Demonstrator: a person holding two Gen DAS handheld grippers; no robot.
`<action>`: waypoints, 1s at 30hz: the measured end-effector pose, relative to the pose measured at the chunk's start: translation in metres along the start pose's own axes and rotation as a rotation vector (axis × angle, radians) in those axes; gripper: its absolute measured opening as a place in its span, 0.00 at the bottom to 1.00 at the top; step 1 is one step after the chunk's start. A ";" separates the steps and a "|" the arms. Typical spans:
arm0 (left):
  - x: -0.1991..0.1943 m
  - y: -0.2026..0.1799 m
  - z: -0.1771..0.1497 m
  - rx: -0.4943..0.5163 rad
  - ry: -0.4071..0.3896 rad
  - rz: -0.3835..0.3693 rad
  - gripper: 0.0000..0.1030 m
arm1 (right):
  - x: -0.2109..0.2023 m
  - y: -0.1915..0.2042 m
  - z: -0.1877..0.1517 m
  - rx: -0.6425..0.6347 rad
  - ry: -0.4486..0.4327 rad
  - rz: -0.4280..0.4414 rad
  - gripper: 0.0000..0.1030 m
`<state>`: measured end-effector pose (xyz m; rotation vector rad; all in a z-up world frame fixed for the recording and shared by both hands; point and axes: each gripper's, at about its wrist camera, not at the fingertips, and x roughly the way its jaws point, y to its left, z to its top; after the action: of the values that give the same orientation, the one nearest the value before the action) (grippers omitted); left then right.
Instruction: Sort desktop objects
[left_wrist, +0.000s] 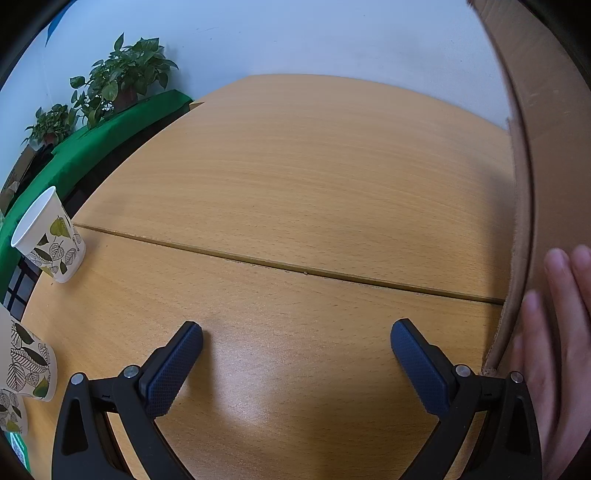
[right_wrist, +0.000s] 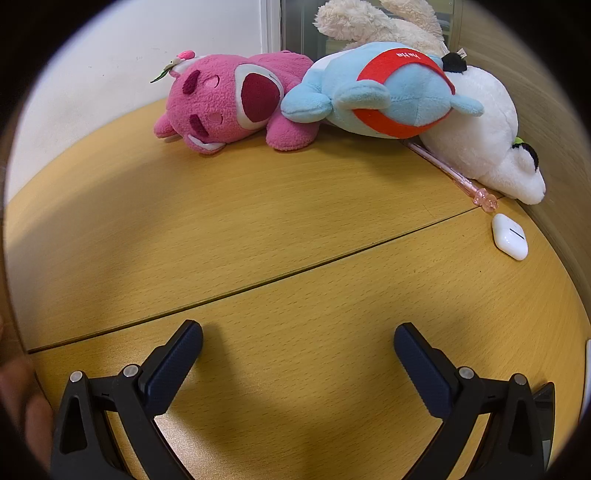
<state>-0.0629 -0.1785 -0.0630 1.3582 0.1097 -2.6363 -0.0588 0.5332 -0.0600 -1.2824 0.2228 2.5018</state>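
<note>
Left gripper (left_wrist: 296, 338) was spread wide over bare wooden desk (left_wrist: 295, 177), nothing between the pads. A hand (left_wrist: 554, 354) lay against the cardboard box (left_wrist: 543, 147) at its right; leaf-print paper cups (left_wrist: 50, 236) stood far left. Right gripper (right_wrist: 298, 339) was likewise wide open and empty. Ahead: pink plush (right_wrist: 229, 101), blue plush (right_wrist: 380, 90), white plush (right_wrist: 484, 133), pink pen (right_wrist: 454, 173), white earbud case (right_wrist: 509, 236).

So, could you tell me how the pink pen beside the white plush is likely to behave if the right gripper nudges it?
The pen looks slim and round, so it would probably roll or pivot. It lies against the white plush, which may stop rolling that way. Its knobbly cap could check rolling. The right gripper is open, well short of it.
</note>
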 end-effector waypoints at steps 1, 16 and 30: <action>0.000 -0.002 0.000 0.000 0.000 0.000 1.00 | 0.001 0.001 0.001 0.000 0.000 0.000 1.00; 0.000 -0.001 -0.003 0.000 0.001 -0.002 1.00 | -0.004 -0.001 0.000 -0.001 0.002 0.000 1.00; 0.000 0.000 -0.003 -0.001 0.001 -0.002 1.00 | -0.005 0.001 0.000 0.000 0.002 0.000 1.00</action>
<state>-0.0603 -0.1779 -0.0645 1.3605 0.1124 -2.6373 -0.0563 0.5314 -0.0558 -1.2850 0.2227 2.5005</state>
